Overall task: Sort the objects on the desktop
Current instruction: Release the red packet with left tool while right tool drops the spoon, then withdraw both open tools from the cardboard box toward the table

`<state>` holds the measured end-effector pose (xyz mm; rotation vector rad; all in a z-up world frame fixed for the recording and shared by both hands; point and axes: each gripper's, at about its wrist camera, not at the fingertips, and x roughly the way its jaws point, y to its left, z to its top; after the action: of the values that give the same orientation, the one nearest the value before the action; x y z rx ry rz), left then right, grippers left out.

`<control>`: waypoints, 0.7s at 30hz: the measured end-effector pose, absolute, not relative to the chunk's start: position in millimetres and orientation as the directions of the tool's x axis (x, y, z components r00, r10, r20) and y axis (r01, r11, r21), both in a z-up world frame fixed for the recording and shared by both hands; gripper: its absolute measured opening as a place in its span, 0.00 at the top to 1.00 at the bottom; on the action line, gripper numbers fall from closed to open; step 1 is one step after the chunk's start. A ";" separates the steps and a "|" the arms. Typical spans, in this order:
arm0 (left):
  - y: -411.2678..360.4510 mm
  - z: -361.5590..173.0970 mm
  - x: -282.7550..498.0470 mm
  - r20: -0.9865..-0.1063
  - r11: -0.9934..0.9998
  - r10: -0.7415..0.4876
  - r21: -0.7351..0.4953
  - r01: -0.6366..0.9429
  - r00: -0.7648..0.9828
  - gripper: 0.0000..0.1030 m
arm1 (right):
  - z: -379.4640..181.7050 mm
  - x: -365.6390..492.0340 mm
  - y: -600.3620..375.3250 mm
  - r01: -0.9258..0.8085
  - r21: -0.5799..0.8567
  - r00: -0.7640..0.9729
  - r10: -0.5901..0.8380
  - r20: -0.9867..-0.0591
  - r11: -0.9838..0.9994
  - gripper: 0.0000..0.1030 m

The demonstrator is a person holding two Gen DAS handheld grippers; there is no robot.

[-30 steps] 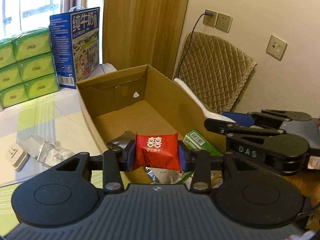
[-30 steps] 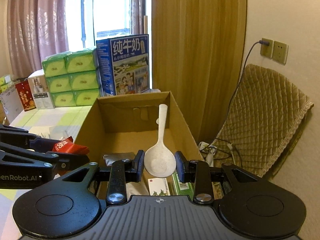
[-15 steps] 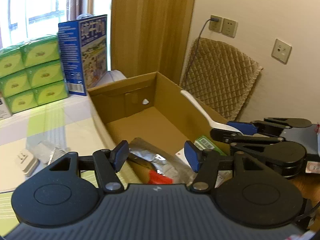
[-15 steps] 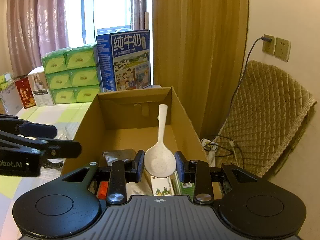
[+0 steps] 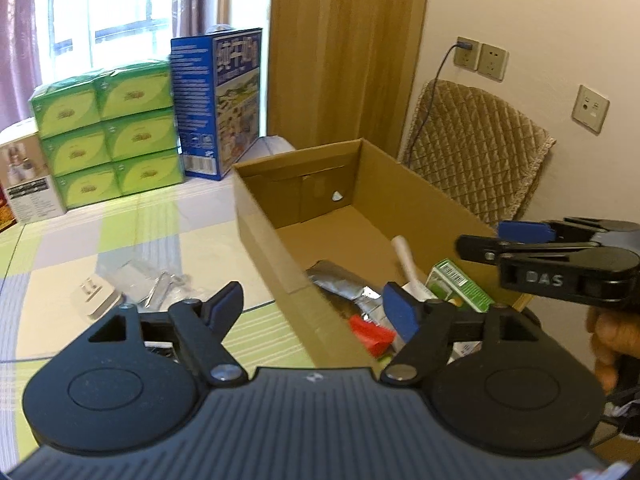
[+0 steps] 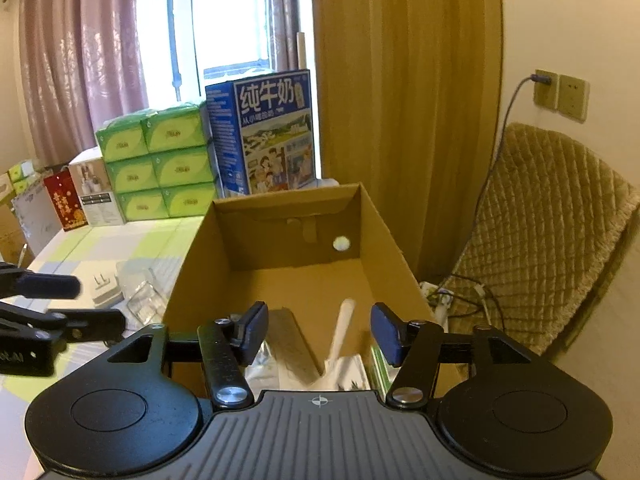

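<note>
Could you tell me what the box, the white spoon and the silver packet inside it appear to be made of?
The box looks like plain brown corrugated cardboard, matte, with folded flaps and a punched hole. The white spoon seems to be plastic, smooth and evenly white, though glazed ceramic cannot be ruled out. The silver packet looks like metallised foil film: it is crinkled and glints.

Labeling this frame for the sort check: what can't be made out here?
- Left wrist: red packet partly hidden behind the cardboard box wall and left gripper.
- Right wrist: white spoon bowl blurred, cut off by right gripper body.
- Left wrist: clear bags contents motion-blurred.
</note>
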<state>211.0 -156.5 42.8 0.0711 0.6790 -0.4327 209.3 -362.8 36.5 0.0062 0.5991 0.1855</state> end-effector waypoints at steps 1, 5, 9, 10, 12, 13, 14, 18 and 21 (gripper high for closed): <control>-153.1 42.5 208.9 -0.623 0.912 -0.361 -0.079 0.403 0.694 0.25 | 36.0 206.1 -363.7 -0.168 0.058 0.806 0.171 -0.567 0.984 0.45; -144.0 44.5 199.0 -0.626 0.920 -0.342 -0.070 0.385 0.701 0.19 | 36.9 193.0 -364.4 -0.154 0.054 0.798 0.157 -0.583 0.987 0.41; -135.4 49.5 185.2 -0.621 0.926 -0.328 -0.064 0.371 0.712 0.11 | 42.2 177.9 -361.1 -0.153 0.055 0.790 0.156 -0.592 0.987 0.32; -132.9 51.4 181.5 -0.619 0.928 -0.324 -0.062 0.366 0.716 0.11 | 44.3 174.4 -359.3 -0.157 0.055 0.790 0.158 -0.592 0.986 0.30; -128.3 54.6 174.8 -0.617 0.931 -0.321 -0.064 0.360 0.719 0.08 | 49.5 165.4 -354.8 -0.167 0.051 0.794 0.165 -0.585 0.985 0.24; -125.8 56.3 171.4 -0.617 0.932 -0.318 -0.065 0.356 0.720 0.07 | 51.8 161.1 -352.0 -0.171 0.049 0.796 0.167 -0.581 0.984 0.23; -123.8 57.8 168.4 -0.617 0.934 -0.314 -0.063 0.353 0.722 0.07 | 54.0 157.8 -349.4 -0.173 0.047 0.798 0.168 -0.579 0.984 0.21; -112.2 63.8 155.0 -0.611 0.939 -0.308 -0.069 0.338 0.730 0.03 | 62.0 145.0 -338.6 -0.192 0.048 0.798 0.184 -0.574 0.980 0.15; -104.8 68.1 146.0 -0.609 0.940 -0.304 -0.069 0.333 0.732 0.02 | 67.5 136.4 -330.0 -0.208 0.043 0.799 0.195 -0.569 0.977 0.11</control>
<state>146.0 -104.8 68.1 0.0455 0.6620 -0.3505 136.4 -330.0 67.5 -0.0223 0.6076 0.2163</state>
